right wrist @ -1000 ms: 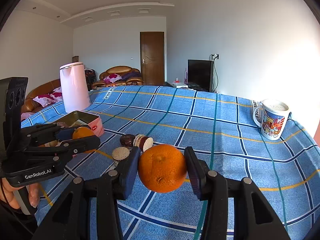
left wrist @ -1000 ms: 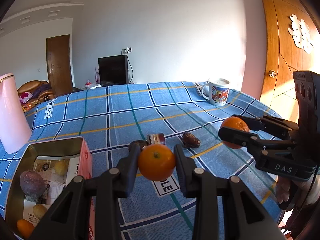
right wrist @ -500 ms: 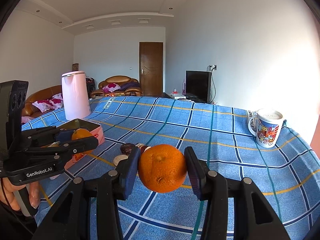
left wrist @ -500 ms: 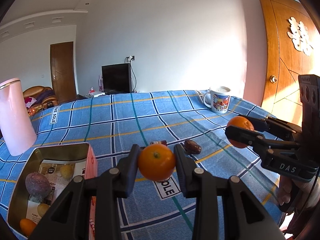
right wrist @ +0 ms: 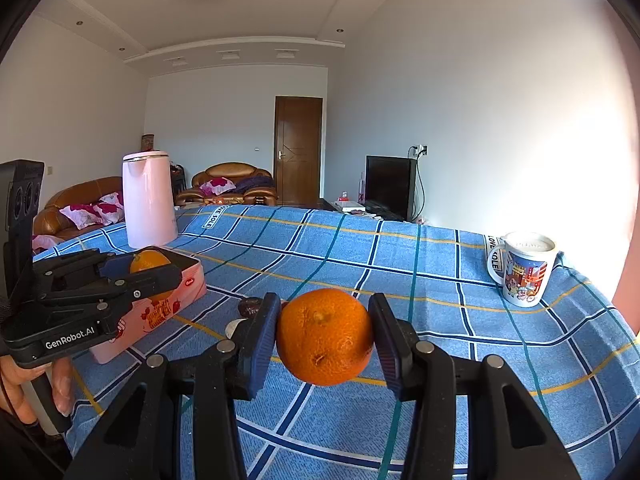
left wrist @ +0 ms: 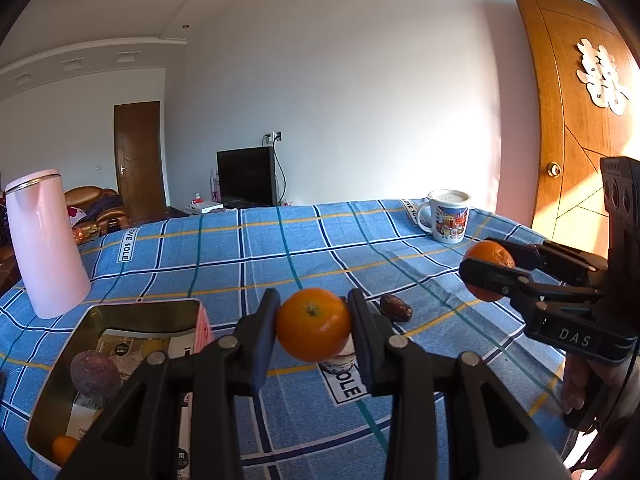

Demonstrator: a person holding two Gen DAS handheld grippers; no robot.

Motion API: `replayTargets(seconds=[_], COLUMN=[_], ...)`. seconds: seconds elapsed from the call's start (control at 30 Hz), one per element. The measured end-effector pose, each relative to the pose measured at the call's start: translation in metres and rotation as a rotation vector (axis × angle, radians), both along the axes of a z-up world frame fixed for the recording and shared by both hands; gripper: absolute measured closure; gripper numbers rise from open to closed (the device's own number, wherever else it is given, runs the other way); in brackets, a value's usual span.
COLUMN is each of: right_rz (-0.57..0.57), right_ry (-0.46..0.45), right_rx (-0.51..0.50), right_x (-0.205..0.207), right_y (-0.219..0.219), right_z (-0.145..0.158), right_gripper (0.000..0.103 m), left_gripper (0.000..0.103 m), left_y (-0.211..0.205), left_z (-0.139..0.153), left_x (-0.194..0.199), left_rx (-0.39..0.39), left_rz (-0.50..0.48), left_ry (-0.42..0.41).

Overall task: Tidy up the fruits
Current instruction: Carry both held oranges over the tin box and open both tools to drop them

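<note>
My left gripper is shut on a small smooth orange and holds it above the blue checked cloth, just right of the open pink tin. The tin holds a purple fruit, a small orange and pale fruits. My right gripper is shut on a bigger, rough orange, held above the cloth; it also shows at the right of the left wrist view. The left gripper shows in the right wrist view over the tin.
A pink kettle stands behind the tin at the left. A printed mug stands at the far right of the table. A brown date and small round snacks lie on the cloth between the grippers.
Both grippers have risen with their oranges still held. The views now tilt up and show more of the ceiling. The tin and snacks on the cloth have not moved.
</note>
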State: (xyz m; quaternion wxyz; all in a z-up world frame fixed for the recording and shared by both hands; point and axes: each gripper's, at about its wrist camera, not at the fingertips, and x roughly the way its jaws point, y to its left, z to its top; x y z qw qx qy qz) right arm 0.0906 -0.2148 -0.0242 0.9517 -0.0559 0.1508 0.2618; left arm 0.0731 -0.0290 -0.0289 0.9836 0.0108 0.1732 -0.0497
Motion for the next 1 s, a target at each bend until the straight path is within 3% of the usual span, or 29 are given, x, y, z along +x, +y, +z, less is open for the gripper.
replayTargets(seconds=[0.23, 0.5, 1.0], right_rz=[0.021, 0.124, 0.331], right_ry=[0.025, 0.027, 0.077], right_rx=[-0.005, -0.013, -0.097], right_x=[0.003, 0.002, -0.001], right_y=[0.013, 0.057, 0.168], right_z=[0.001, 0.014, 0.011], right_gripper=[0.056, 0.055, 0.055], left_gripper=[0.067, 0.067, 0.067], left_y=[0.013, 0.047, 0.157], left_z=[0.004, 0.007, -0.005], left_x=[-0.004, -0.013, -0.025], left_rx=[-0.008, -0.026, -0.113], left_rz=[0.02, 0.086, 0.329], left_ry=[-0.002, 0.008, 0.093])
